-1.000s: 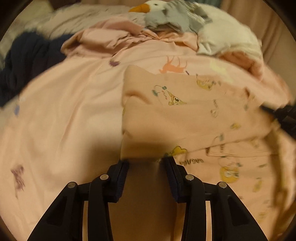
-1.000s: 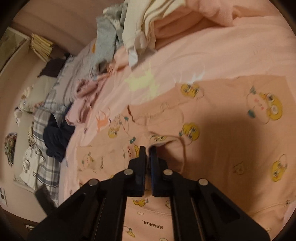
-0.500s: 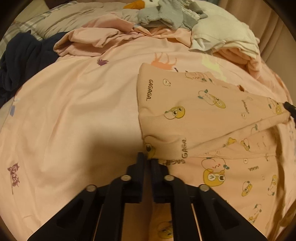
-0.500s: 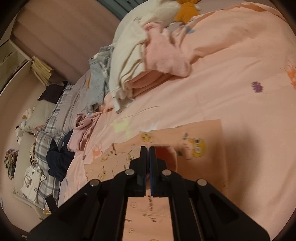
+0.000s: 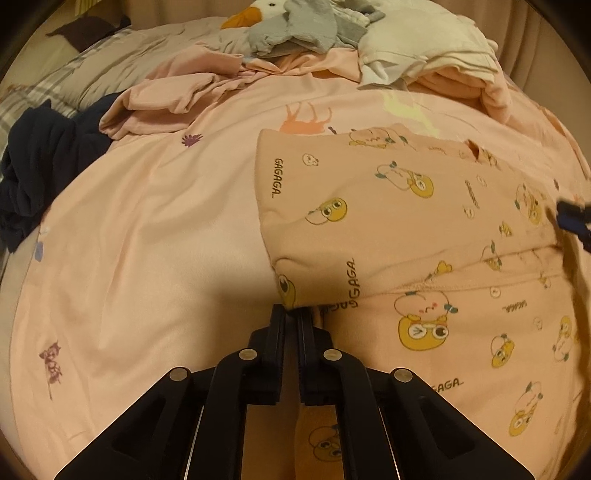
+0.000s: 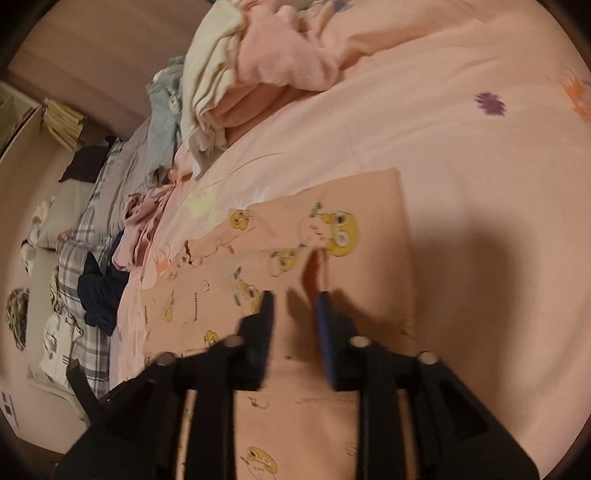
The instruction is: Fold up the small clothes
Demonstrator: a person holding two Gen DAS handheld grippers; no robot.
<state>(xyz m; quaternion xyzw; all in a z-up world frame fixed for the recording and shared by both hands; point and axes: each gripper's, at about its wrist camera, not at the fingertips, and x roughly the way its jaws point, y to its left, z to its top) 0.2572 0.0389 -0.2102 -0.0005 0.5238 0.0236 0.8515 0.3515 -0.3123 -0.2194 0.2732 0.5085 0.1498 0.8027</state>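
Two black grippers work over a small peach garment printed with yellow cartoon chicks and the word GAGAGA, spread on a bed covered by a pale pink sheet.

From the left wrist view, the left gripper has its jaws pressed together, pinching the near left corner of a folded-over flap of the garment. The flap lies across the rest of the garment, its folded edge running away from the gripper toward the far side. At the right edge of this view, a dark, blue-padded tip of the right gripper shows above the garment's right side.

From the right wrist view, the right gripper is blurred. Its jaws have just been opening and now stand spread apart, with a raised ridge of the garment between them but not pressed by the pads.

Farther off on the bed, beyond the garment, lies a heap of other laundry: a crumpled pink piece, a cream piece stacked over more pink cloth at the far right, and a grey piece draped over a white plush goose with an orange beak. A dark navy piece sits at the far left, beside a plaid blanket.
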